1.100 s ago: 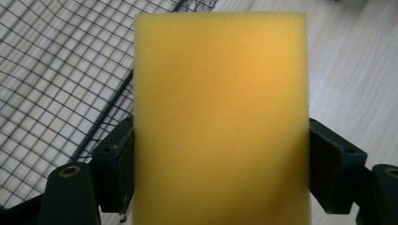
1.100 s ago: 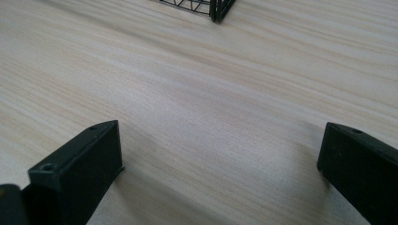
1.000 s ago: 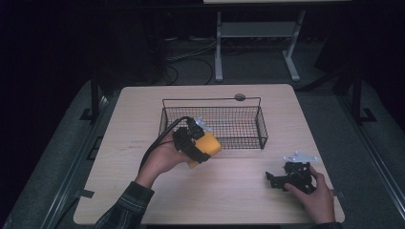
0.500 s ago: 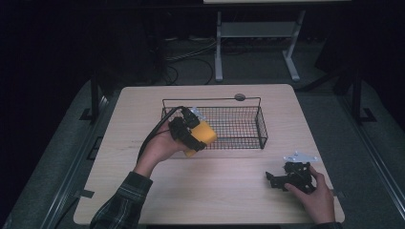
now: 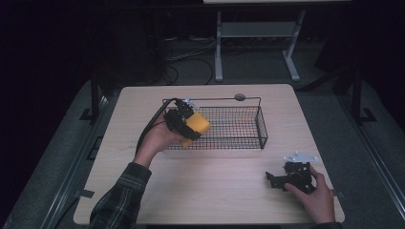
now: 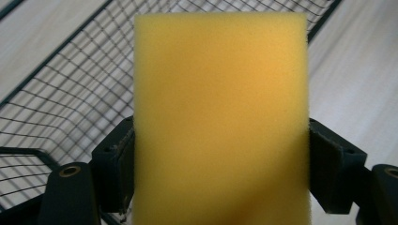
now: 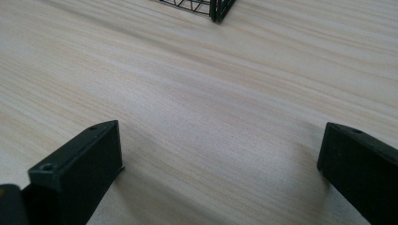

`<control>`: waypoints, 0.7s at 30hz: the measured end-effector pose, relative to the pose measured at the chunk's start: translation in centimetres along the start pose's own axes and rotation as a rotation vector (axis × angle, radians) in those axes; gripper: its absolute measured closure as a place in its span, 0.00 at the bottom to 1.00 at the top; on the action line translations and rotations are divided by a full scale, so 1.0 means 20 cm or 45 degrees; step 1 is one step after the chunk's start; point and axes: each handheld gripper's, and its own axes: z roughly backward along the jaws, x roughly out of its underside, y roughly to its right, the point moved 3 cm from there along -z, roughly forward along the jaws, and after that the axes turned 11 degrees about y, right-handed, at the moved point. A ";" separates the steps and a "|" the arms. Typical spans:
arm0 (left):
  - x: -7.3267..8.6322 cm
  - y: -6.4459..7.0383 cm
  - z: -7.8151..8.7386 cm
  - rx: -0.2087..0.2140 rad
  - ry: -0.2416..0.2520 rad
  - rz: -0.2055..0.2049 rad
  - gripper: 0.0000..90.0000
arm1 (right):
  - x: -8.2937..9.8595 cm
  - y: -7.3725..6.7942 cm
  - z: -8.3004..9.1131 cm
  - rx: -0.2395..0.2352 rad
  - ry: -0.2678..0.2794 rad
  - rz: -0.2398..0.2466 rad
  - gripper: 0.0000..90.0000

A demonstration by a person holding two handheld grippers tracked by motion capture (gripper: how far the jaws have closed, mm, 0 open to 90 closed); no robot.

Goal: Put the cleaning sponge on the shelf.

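Right now you are working over the wooden table (image 5: 143, 105), with the black wire basket (image 5: 239, 128) sitting just beyond your left gripper (image 5: 184, 121). That gripper is clamping the yellow sponge (image 6: 220, 117) between its jaws, pads pressing on both sides, and is holding it above the basket's near left corner. The sponge is blocking most of the left gripper view, so the basket floor below is hard to make out. Your right gripper (image 5: 286, 177) is resting low over bare tabletop, jaws spread wide and gripping nothing, well apart from the basket.
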 end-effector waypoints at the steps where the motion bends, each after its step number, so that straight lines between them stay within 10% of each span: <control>1: 0.00 -0.01 0.00 -0.004 0.005 0.004 0.25 | 0.00 0.00 0.00 0.000 0.000 0.000 0.00; 21: -0.01 -0.23 -0.07 -0.096 0.030 0.129 0.25 | 0.00 0.00 0.00 0.000 -0.001 -0.002 0.00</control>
